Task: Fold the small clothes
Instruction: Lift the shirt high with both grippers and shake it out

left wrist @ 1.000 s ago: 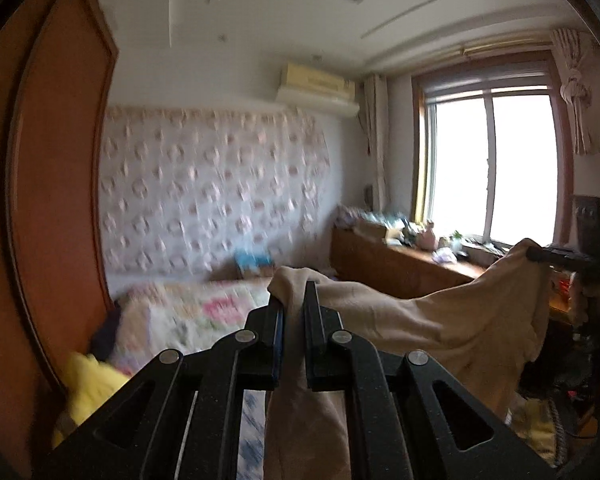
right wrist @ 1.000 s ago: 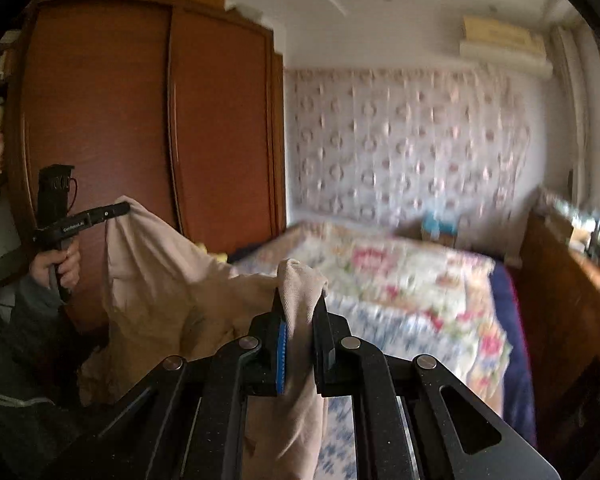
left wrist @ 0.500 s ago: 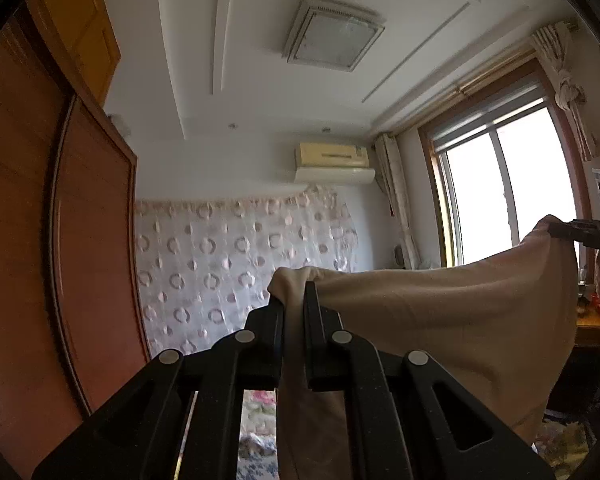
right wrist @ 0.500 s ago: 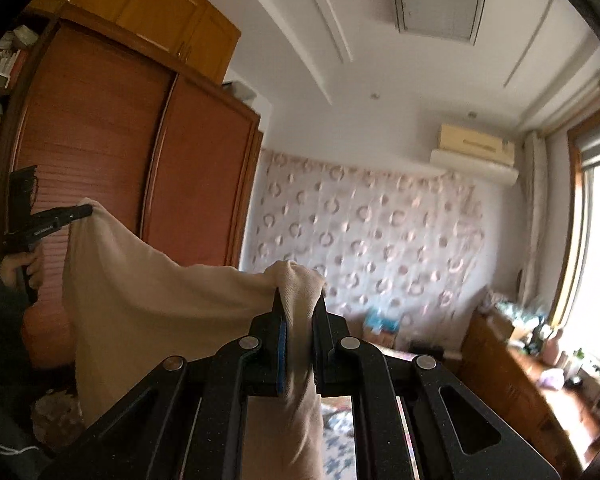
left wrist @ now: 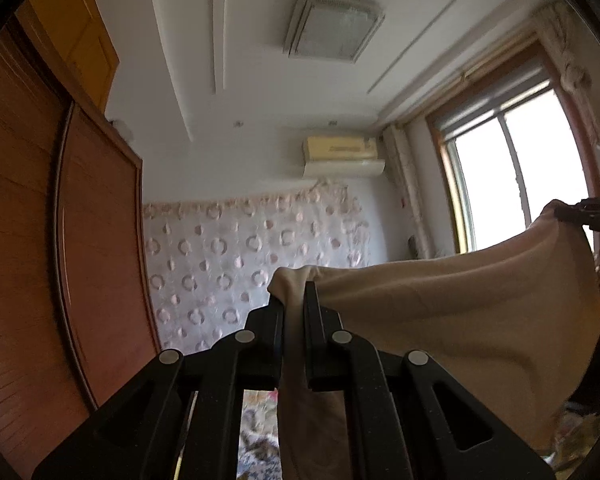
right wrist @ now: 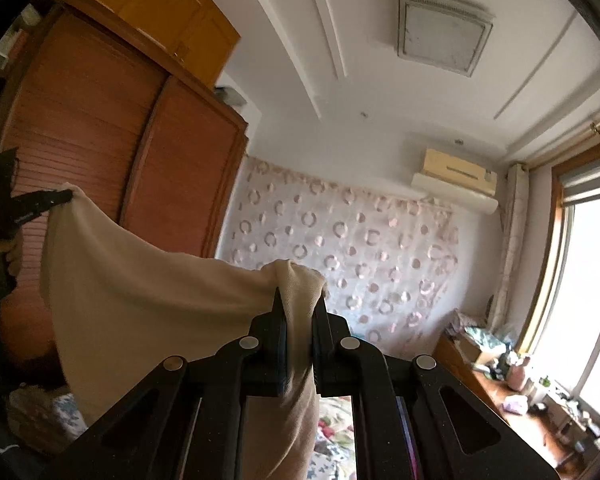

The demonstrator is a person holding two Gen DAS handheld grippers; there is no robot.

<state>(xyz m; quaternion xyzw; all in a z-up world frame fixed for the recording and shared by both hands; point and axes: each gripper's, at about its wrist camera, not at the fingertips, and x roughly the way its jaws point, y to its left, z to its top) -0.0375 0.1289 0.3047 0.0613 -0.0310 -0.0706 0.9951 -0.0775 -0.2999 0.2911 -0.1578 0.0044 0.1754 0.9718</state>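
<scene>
Hanging stretched between them, the beige cloth [left wrist: 452, 312] is clamped at one corner by the left tongs [left wrist: 294, 308] and at the other by the right tongs [right wrist: 300, 312].

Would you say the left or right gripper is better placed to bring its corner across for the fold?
Neither clearly: left gripper and right gripper each clamp a corner of the beige cloth, level.

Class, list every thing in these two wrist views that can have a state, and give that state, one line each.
Left tool: shut on one corner of the beige garment.
Right tool: shut on the other corner.
Beige garment: held up, spread between both tools, lower part hanging loose.
Wardrobe doors: closed.
Ceiling light: appears off.
Air conditioner: flap appears closed.
Window blind: raised partway.
</scene>
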